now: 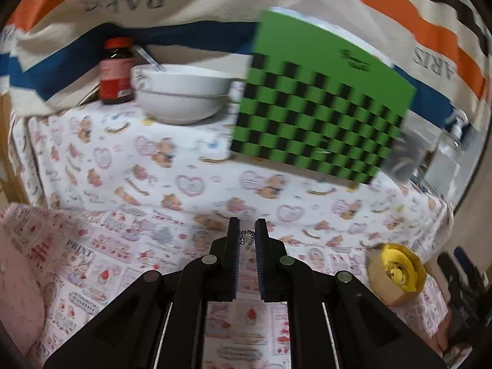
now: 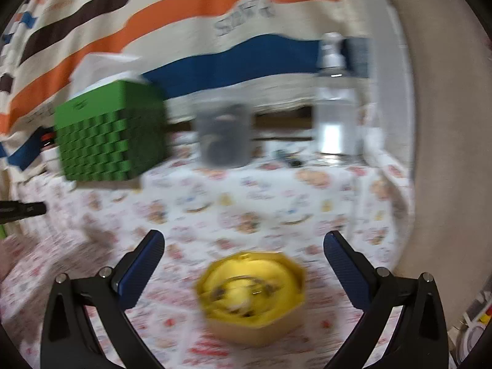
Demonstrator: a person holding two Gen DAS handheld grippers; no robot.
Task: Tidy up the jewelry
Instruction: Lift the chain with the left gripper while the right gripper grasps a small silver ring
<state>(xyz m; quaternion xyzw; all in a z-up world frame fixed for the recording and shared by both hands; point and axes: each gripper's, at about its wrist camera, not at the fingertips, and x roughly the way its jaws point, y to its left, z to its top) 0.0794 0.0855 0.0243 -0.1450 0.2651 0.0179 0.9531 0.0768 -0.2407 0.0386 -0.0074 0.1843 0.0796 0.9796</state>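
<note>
My left gripper [image 1: 247,230] is shut on a small silver beaded chain [image 1: 247,236] and holds it above the patterned cloth. An octagonal tan jewelry box with a yellow lining [image 1: 396,272] sits to its lower right; small pieces lie inside. In the blurred right wrist view the same box [image 2: 250,295] lies low between the fingers of my right gripper [image 2: 244,243], which is wide open and empty. The right gripper's fingers [image 1: 458,272] show at the right edge of the left wrist view.
A green and black checkered box [image 1: 319,101] stands at the back, also in the right wrist view [image 2: 110,138]. Stacked white bowls [image 1: 181,92] and a red-capped bottle [image 1: 117,70] are back left. A grey translucent container [image 2: 224,135] and a clear bottle [image 2: 335,104] stand at back.
</note>
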